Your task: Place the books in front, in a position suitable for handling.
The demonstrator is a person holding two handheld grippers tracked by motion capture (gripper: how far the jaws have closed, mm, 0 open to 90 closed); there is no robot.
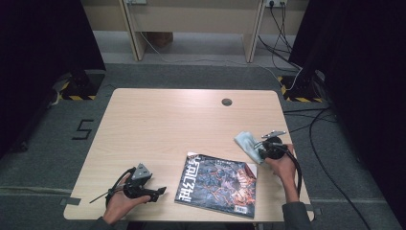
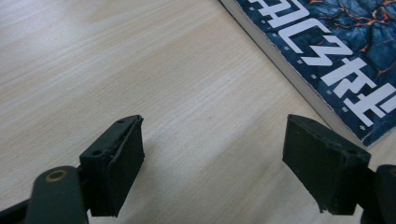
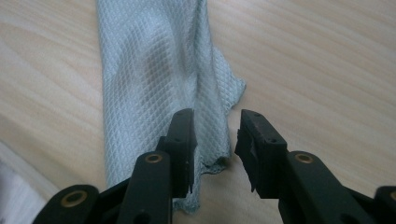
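A pale blue waffle-weave cloth [image 1: 246, 143] lies crumpled on the wooden table [image 1: 158, 124] at the right, just past the top right corner of a dark magazine [image 1: 218, 184] with white characters on its cover. My right gripper [image 1: 260, 149] is at the cloth's near edge. In the right gripper view the cloth [image 3: 154, 70] runs under the left jaw, and the right gripper [image 3: 215, 140] stands open by a narrow gap, its pads not pressing the fabric. My left gripper [image 1: 160, 191] rests near the front left, open wide and pointing at the magazine. Bare wood lies between the left gripper's [image 2: 212, 163] jaws, and the magazine's edge [image 2: 336, 56] lies beyond them.
A round cable grommet [image 1: 227, 102] sits near the table's far edge. Black cables [image 1: 325, 143] trail over the grey carpet to the right. A light wooden desk frame [image 1: 191, 24] stands behind the table. Dark curtains hang on both sides.
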